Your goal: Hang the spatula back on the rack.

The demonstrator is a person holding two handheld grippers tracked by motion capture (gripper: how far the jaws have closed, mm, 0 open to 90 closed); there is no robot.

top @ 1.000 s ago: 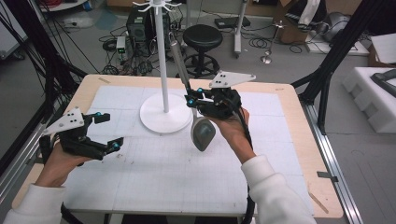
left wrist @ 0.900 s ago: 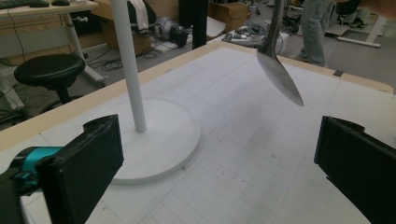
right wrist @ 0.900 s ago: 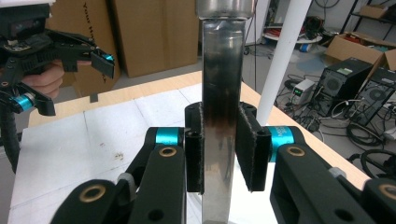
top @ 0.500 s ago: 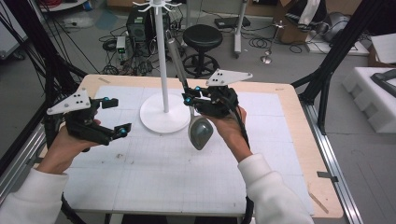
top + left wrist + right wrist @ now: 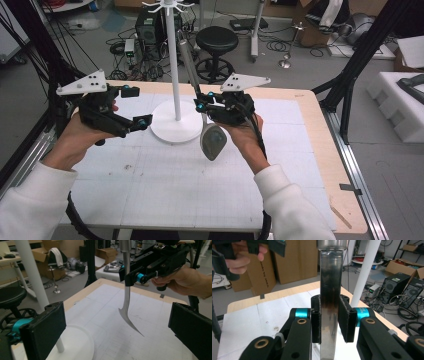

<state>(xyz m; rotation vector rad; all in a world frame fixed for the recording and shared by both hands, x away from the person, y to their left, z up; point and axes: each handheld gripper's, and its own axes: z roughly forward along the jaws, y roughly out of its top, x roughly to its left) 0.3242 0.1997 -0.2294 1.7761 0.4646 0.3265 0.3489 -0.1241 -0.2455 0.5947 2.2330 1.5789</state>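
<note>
Gripping the steel spatula (image 5: 212, 141) by its flat handle, the right claw (image 5: 204, 104) is clenched on it, blade hanging above the worktop (image 5: 300, 150) beside the white stand (image 5: 175, 125). Left claw (image 5: 134, 107) stands released, holding nothing, raised near the stand's other side. Judged stiff, smooth and slippery, moderately light; the upper handle in front of the pads (image 5: 347, 317) offers the safest second hold.

The white stand (image 5: 176, 95) is rising between the two tools, its round base (image 5: 175, 129) sitting just beside the hanging spatula (image 5: 213, 142). The near half of the table (image 5: 150, 200) is lying open, giving either hand passage below the spatula's blade.
</note>
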